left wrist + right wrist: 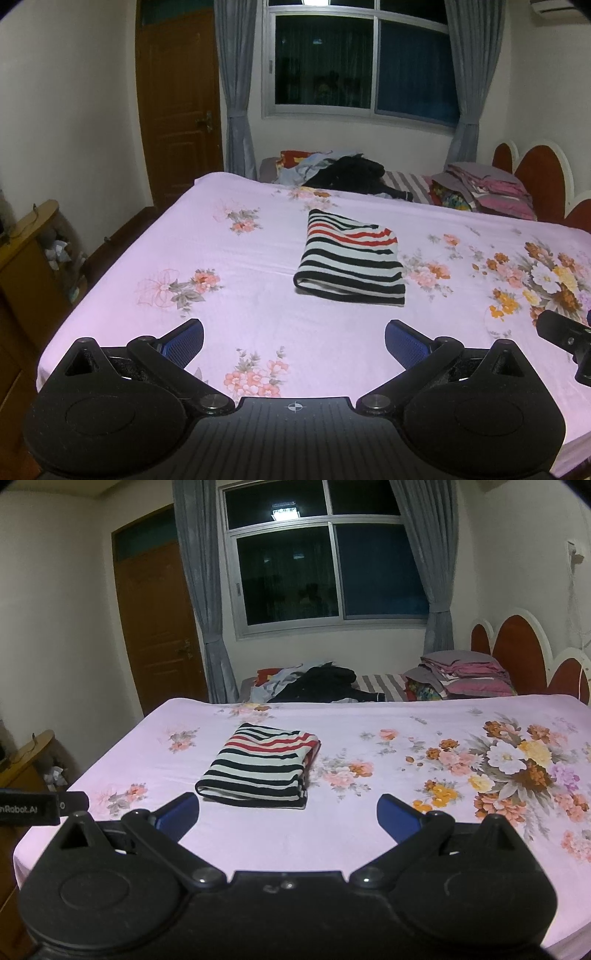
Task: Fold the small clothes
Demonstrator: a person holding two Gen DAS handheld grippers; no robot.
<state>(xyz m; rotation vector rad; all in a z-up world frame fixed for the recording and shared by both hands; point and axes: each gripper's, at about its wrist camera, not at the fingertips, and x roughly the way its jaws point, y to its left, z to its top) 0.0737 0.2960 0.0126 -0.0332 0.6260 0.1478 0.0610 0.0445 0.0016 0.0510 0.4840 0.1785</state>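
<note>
A small black, white and red striped garment (pixel 351 258) lies folded into a compact rectangle on the pink floral bedsheet (pixel 240 295). It also shows in the right wrist view (pixel 262 766). My left gripper (pixel 294 341) is open and empty, hovering over the sheet short of the garment. My right gripper (pixel 288 814) is open and empty, just short of the garment's near edge. Part of the right gripper (pixel 565 339) shows at the right edge of the left wrist view, and part of the left gripper (pixel 37 806) shows at the left edge of the right wrist view.
A pile of loose dark and pale clothes (pixel 343 171) lies beyond the far edge of the bed. Folded pink and grey bedding (pixel 484 188) is stacked near the red headboard (pixel 543 177). A wooden cabinet (pixel 29 258) stands left of the bed.
</note>
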